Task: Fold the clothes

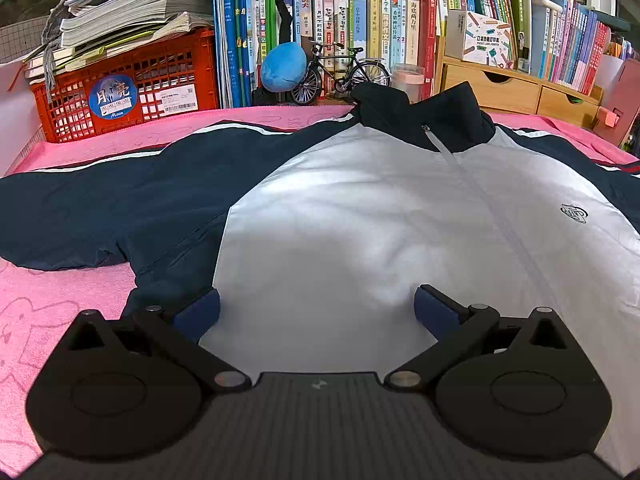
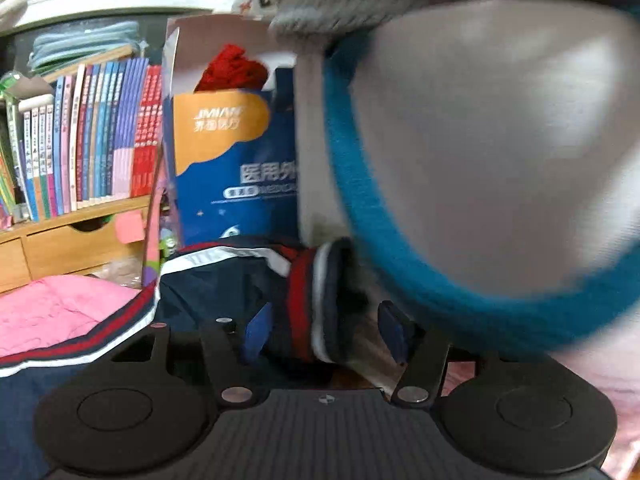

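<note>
A navy and white zip jacket (image 1: 360,216) lies face up and spread out on a pink cloth (image 1: 52,320). Its left sleeve (image 1: 100,208) stretches out to the left. My left gripper (image 1: 316,308) is open and empty, just above the jacket's white front near the hem. My right gripper (image 2: 320,332) is open around the jacket's right sleeve cuff (image 2: 316,304), which is navy with red and white stripes. The cuff sits between the jaws; the view is blurred.
A red crate (image 1: 124,88) with stacked papers, rows of books (image 1: 360,20), a blue plush (image 1: 282,68), a model bicycle (image 1: 344,72) and wooden drawers (image 1: 516,88) line the back. A large grey and blue plush (image 2: 500,160) and a blue box (image 2: 236,168) crowd the right gripper.
</note>
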Tool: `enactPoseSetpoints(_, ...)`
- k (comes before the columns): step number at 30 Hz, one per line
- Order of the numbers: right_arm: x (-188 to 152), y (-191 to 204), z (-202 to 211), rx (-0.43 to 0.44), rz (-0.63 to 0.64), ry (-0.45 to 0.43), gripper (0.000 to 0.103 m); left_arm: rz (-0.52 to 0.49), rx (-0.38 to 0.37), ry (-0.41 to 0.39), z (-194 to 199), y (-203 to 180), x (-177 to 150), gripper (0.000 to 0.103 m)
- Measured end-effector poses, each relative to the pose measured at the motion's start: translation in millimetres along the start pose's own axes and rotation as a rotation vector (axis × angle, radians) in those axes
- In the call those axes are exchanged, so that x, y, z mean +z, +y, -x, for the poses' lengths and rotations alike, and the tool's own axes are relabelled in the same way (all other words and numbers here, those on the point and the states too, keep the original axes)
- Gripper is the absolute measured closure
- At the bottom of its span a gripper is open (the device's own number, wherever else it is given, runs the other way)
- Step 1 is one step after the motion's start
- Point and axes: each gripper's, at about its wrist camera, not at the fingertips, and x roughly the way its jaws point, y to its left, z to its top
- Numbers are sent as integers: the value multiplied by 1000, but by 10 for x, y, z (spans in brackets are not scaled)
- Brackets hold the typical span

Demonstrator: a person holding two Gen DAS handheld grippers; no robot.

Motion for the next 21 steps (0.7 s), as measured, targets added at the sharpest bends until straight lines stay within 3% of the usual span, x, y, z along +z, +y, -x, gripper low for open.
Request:
enactPoseSetpoints(1,12,24,-70,-7,3,20,65,0,0,0,0,1,0,0)
enactPoseSetpoints(2,22,0,-95,-5,-32,39,93,0,0,0,1,0,1,0)
enactPoseSetpoints(5,40,-82,-12,46,-146,51,93,1,0,1,2,-2,2,0)
enactPoseSetpoints(8,61,64,319,126,-85,6,93,1,1,1,3,-4,2,0)
enactPoseSetpoints(11,193,298,739,295,-26,-56,93,1,1,1,3,-5,2,0)
enactPoseSetpoints(13,234,490,1011,453,11,-64,93,1,1,1,4,-5,2,0)
enactPoseSetpoints(16,141,925,1497,707,203,-75,92,1,0,1,4,-1,3,0)
enactPoseSetpoints(17,46,1047,1616,753,273,-70,90,2,0,1,4,0,3,0)
enactPoseSetpoints(19,-154,1273,1832,829,401,-57,85,2,1,1,4,2,4,0)
enactPoseSetpoints(21,-303,1370,1932,836,467,-33,60,3,1,1,4,2,4,0)
